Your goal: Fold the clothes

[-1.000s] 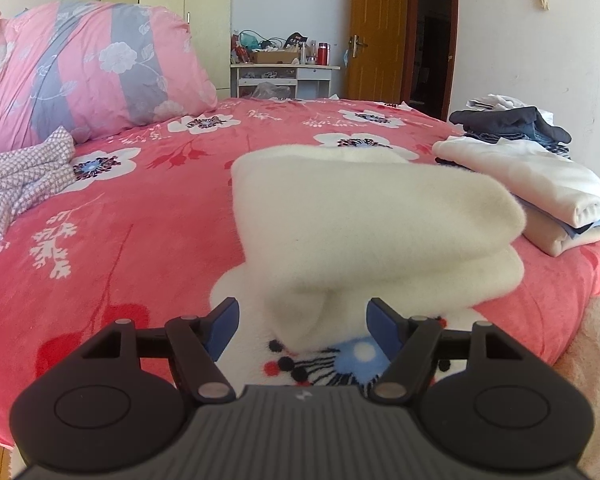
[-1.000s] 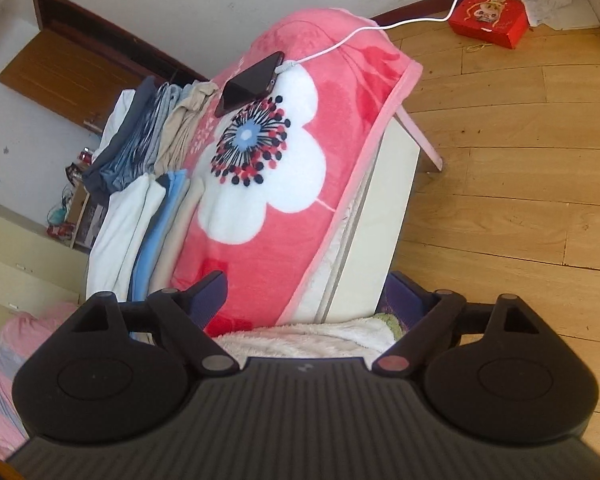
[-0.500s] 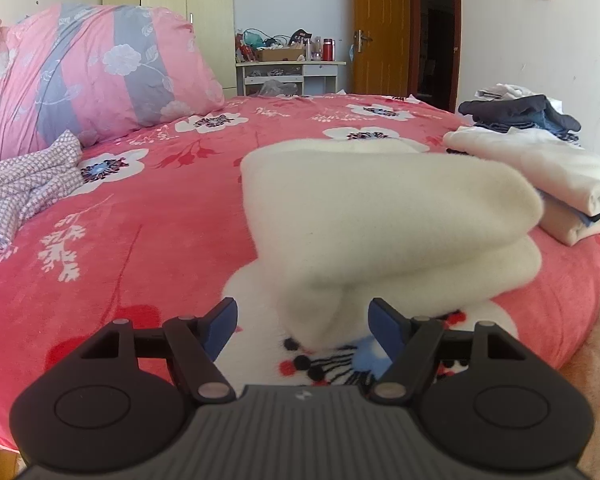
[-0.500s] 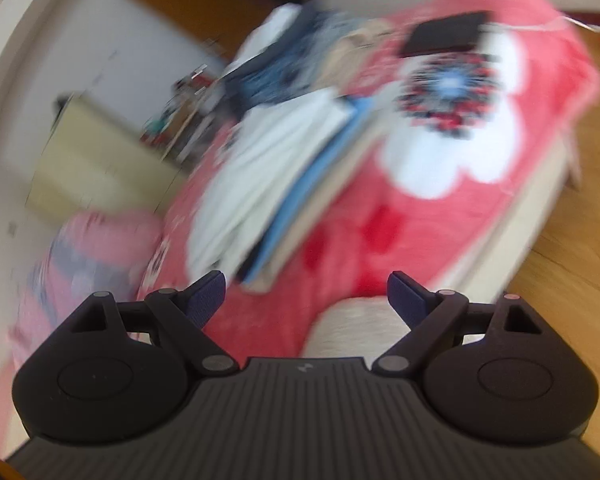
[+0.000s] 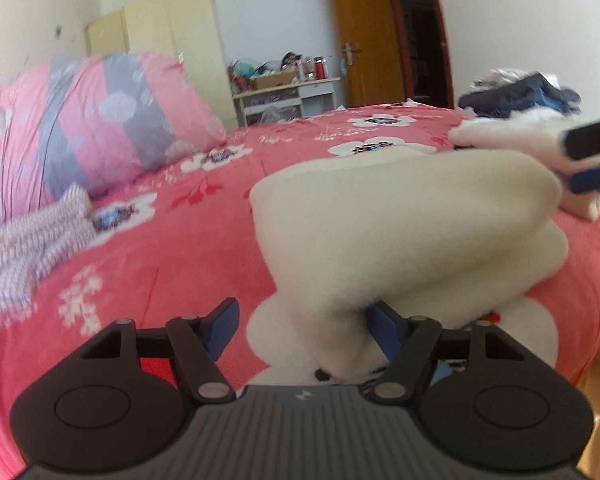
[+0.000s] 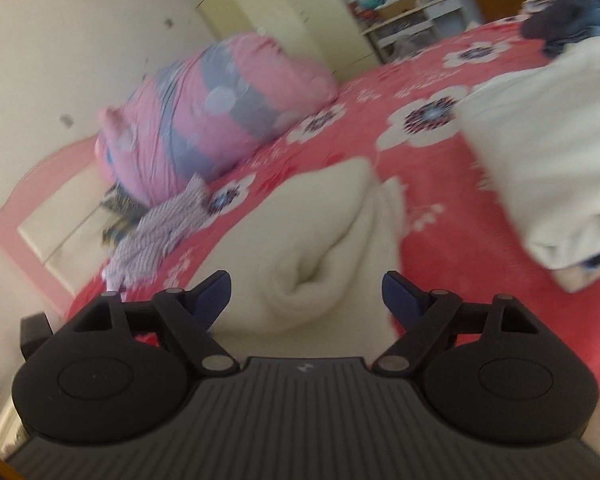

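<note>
Swung round from the floor, my right gripper point(image 6: 306, 294) now faces the bed point(image 6: 440, 208); its jaws are closing, unclenched, the folded cream blanket point(image 6: 312, 224) lying between them; a white clothes pile point(image 6: 548, 160) sits right; from the left wrist, my left gripper point(image 5: 302, 326) is closing around that blanket's point(image 5: 400, 220) corner, one pad touching; a pink pillow point(image 5: 100, 120) lies beyond.

free: bare red bedspread point(image 5: 148, 264) left of folded cream garment point(image 5: 400, 232) | blocked right: stacked folded clothes point(image 6: 548, 168), close beside it | blocked far left: checked cloth point(image 5: 28, 248), pink pillow point(image 5: 100, 128) | narrow red gap between garment and stack
</note>
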The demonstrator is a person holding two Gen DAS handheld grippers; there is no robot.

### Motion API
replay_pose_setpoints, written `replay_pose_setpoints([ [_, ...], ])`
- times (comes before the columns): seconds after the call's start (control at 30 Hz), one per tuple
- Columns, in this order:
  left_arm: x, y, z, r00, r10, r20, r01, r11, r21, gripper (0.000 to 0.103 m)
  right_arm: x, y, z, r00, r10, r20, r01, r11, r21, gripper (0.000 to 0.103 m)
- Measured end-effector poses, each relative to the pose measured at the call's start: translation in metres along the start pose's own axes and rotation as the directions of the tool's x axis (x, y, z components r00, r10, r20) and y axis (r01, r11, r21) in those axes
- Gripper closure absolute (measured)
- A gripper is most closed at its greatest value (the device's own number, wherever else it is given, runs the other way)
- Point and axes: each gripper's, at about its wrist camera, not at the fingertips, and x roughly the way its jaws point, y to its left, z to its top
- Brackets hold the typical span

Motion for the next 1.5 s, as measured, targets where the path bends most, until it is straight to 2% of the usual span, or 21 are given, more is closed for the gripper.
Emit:
replay_pose_setpoints([
  [0.1, -0.003, -0.01, -0.004, 0.999, 0.011, 0.03, -0.013, 0.997, 0.076, 0.04, 0.014, 0.008, -0.004, 0.998, 0.033, -0.045, -0.035, 0.998, -0.055, 0.033],
  [0.17, -0.002, -0.015, -0.006, 0.999, 0.014, 0.042, -0.018, 0.994, 0.11, 0.045, 0.02, 0.014, -0.005, 0.998, 0.019, -0.056, -0.025, 0.993, -0.115, 0.044],
  [0.2, -0.001, -0.014, -0.006, 0.999, 0.009, 0.042, -0.013, 0.995, 0.103, 0.046, 0.022, 0.017, -0.004, 0.998, 0.014, -0.06, -0.022, 0.989, -0.144, 0.046],
  [0.3, 0.002, -0.012, -0.005, 0.999, -0.009, 0.041, 0.006, 0.997, 0.078, 0.052, 0.025, 0.022, -0.002, 0.998, 0.018, -0.059, -0.03, 0.977, -0.212, 0.047],
  [0.43, 0.009, -0.012, -0.003, 0.999, -0.021, 0.044, 0.018, 0.997, 0.069, 0.055, 0.036, 0.031, -0.001, 0.994, 0.032, -0.101, -0.059, 0.96, -0.274, 0.046],
  [0.6, 0.018, -0.019, -0.004, 0.999, 0.022, 0.043, -0.027, 0.994, 0.11, 0.058, 0.047, 0.036, -0.003, 0.991, 0.046, -0.122, -0.085, 0.939, -0.334, 0.047],
  [0.7, 0.016, -0.024, -0.005, 0.998, 0.041, 0.044, -0.047, 0.989, 0.143, 0.059, 0.04, 0.048, -0.003, 0.996, 0.033, -0.088, -0.067, 0.906, -0.418, 0.051],
  [0.8, 0.016, -0.025, -0.005, 0.998, 0.048, 0.042, -0.054, 0.987, 0.15, 0.06, 0.032, 0.048, 0.001, 0.997, 0.046, -0.062, -0.068, 0.899, -0.433, 0.051],
  [0.93, 0.017, -0.027, -0.003, 0.998, 0.059, 0.036, -0.063, 0.987, 0.149, 0.06, 0.047, 0.043, -0.003, 0.991, 0.066, -0.116, -0.109, 0.903, -0.415, 0.051],
  [1.0, 0.017, -0.029, -0.002, 0.997, 0.076, 0.03, -0.08, 0.983, 0.168, 0.063, 0.057, 0.041, -0.008, 0.992, 0.041, -0.118, -0.088, 0.898, -0.43, 0.079],
  [1.03, 0.017, -0.031, -0.001, 0.996, 0.085, 0.027, -0.089, 0.98, 0.177, 0.066, 0.06, 0.04, -0.009, 0.993, 0.016, -0.113, -0.064, 0.9, -0.431, 0.089],
  [1.1, 0.011, -0.038, 0.002, 0.994, 0.105, 0.038, -0.111, 0.964, 0.242, 0.071, 0.054, 0.037, -0.005, 0.995, 0.044, -0.094, -0.081, 0.901, -0.426, 0.092],
  [1.17, 0.003, -0.047, 0.004, 0.992, 0.115, 0.06, -0.128, 0.941, 0.312, 0.073, 0.034, 0.042, 0.005, 0.999, 0.035, -0.038, -0.049, 0.877, -0.478, 0.093],
  [1.27, -0.003, -0.068, -0.005, 0.988, 0.122, 0.099, -0.154, 0.88, 0.449, 0.073, 0.01, 0.041, 0.015, 1.0, 0.031, -0.004, -0.029, 0.864, -0.502, 0.093],
  [1.4, 0.006, -0.081, -0.022, 0.987, 0.126, 0.103, -0.162, 0.8, 0.577, 0.074, 0.025, 0.009, -0.007, 0.995, -0.02, -0.103, -0.028, 0.891, -0.452, 0.093],
  [1.47, 0.002, -0.078, -0.016, 0.989, 0.109, 0.099, -0.147, 0.78, 0.609, 0.075, 0.027, -0.001, -0.011, 0.995, -0.017, -0.103, -0.028, 0.91, -0.414, 0.093],
  [1.5, 0.0, -0.076, -0.013, 0.991, 0.097, 0.097, -0.136, 0.777, 0.614, 0.075, 0.021, 0.004, -0.007, 0.997, -0.009, -0.071, -0.022, 0.905, -0.425, 0.093],
])
